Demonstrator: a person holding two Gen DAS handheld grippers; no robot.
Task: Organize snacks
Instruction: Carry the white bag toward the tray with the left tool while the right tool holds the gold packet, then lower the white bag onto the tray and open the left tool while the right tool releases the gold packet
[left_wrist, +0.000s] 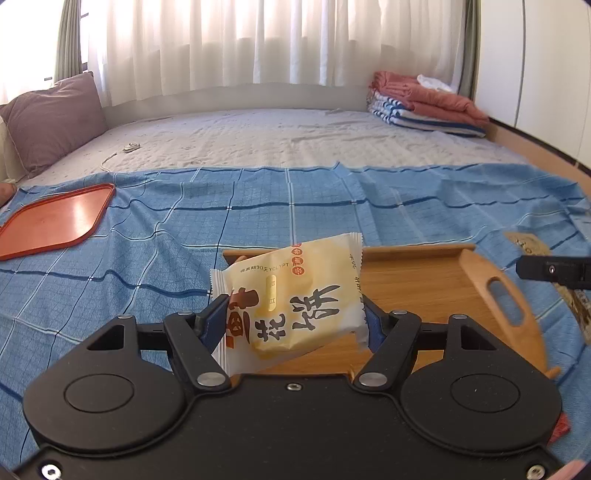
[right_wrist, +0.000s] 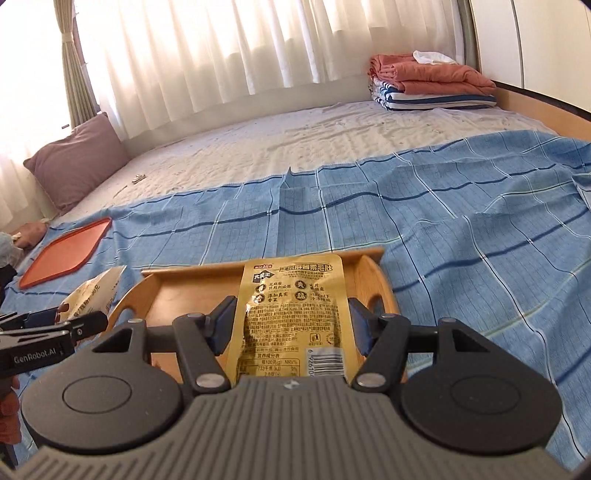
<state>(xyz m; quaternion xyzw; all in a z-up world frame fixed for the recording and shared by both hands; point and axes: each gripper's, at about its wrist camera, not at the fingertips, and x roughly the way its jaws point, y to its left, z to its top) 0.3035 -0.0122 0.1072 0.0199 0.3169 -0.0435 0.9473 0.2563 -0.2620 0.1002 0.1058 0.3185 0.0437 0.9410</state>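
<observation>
My left gripper (left_wrist: 293, 308) is shut on a pale yellow snack packet (left_wrist: 295, 295) with dark lettering, held tilted above the near left corner of a wooden tray (left_wrist: 424, 288). My right gripper (right_wrist: 291, 317) is shut on a gold foil snack pouch (right_wrist: 291, 302) that hangs over the same wooden tray (right_wrist: 184, 295), whose bottom shows bare. In the right wrist view the left gripper (right_wrist: 66, 325) and its yellow packet (right_wrist: 92, 291) appear at the left edge. In the left wrist view a black part of the right gripper (left_wrist: 554, 271) shows at the right edge.
A blue checked cloth (left_wrist: 258, 206) covers the near half of a bed. An orange tray (left_wrist: 55, 221) lies on it at the far left. Folded blankets (left_wrist: 424, 103) sit at the far right corner and a mauve pillow (left_wrist: 51, 118) at the far left. Curtains hang behind.
</observation>
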